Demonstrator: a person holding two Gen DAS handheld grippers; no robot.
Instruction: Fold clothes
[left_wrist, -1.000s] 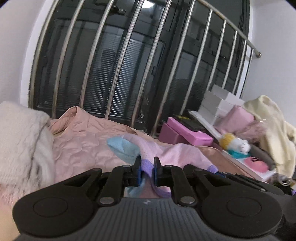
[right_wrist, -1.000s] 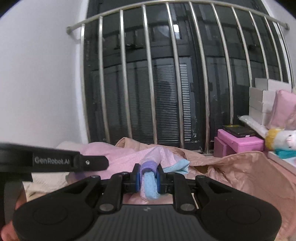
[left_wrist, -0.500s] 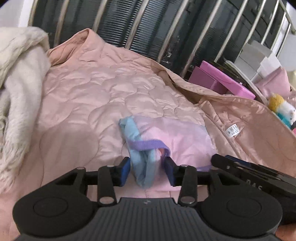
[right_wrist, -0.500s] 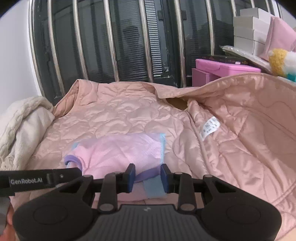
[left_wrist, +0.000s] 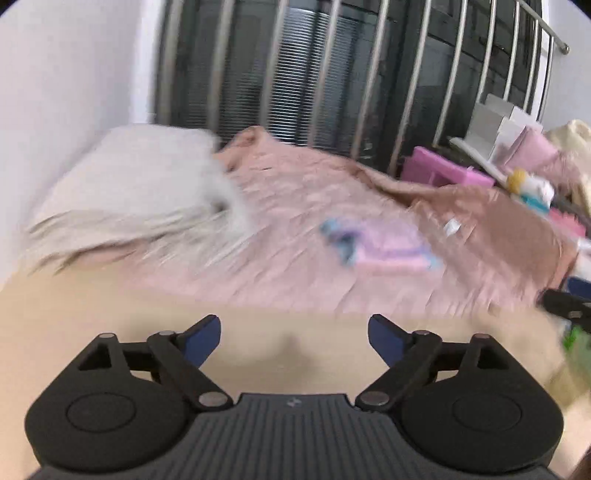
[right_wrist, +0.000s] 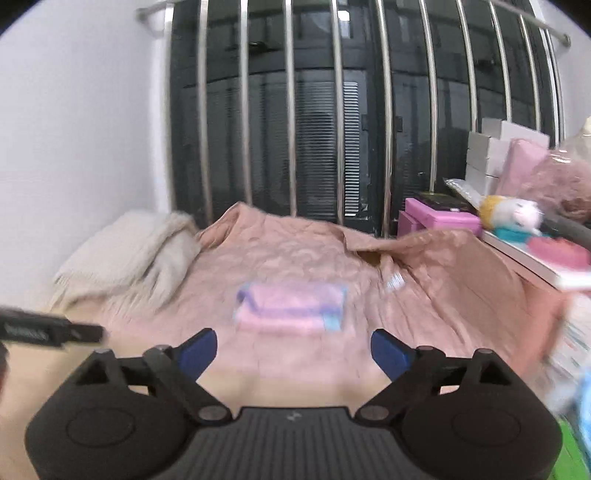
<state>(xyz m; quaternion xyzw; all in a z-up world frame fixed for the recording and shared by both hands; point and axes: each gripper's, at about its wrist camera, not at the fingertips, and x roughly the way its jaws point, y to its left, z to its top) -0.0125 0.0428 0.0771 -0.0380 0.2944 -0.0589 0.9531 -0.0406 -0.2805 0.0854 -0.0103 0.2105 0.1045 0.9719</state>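
Though both views are smeared with motion, I can make out the small pink garment (right_wrist: 291, 308) lying as a compact flat rectangle, with purple trim and a blue edge, near the middle of the quilted pink blanket (right_wrist: 295, 254), and it looks to me like a finished fold. My left gripper (left_wrist: 294, 334) is spread wide with nothing between its blue pads, hanging over the bare beige surface (left_wrist: 110, 314) in front of the blanket's near edge, well apart from the garment. My right gripper (right_wrist: 293, 349) is just as wide and empty, pointing almost straight at the garment from nearer. I judge this piece done; what is left would be any other clothes, perhaps the cream knit (right_wrist: 125, 258) heaped at the blanket's left edge by the wall. Open room lies around the garment on the blanket. To the right the blanket rises against a shelf (right_wrist: 524, 258) crowded with pink boxes (right_wrist: 439, 221) and a plush toy (right_wrist: 513, 212), and behind it the metal bars (right_wrist: 291, 110) of the window close things off.
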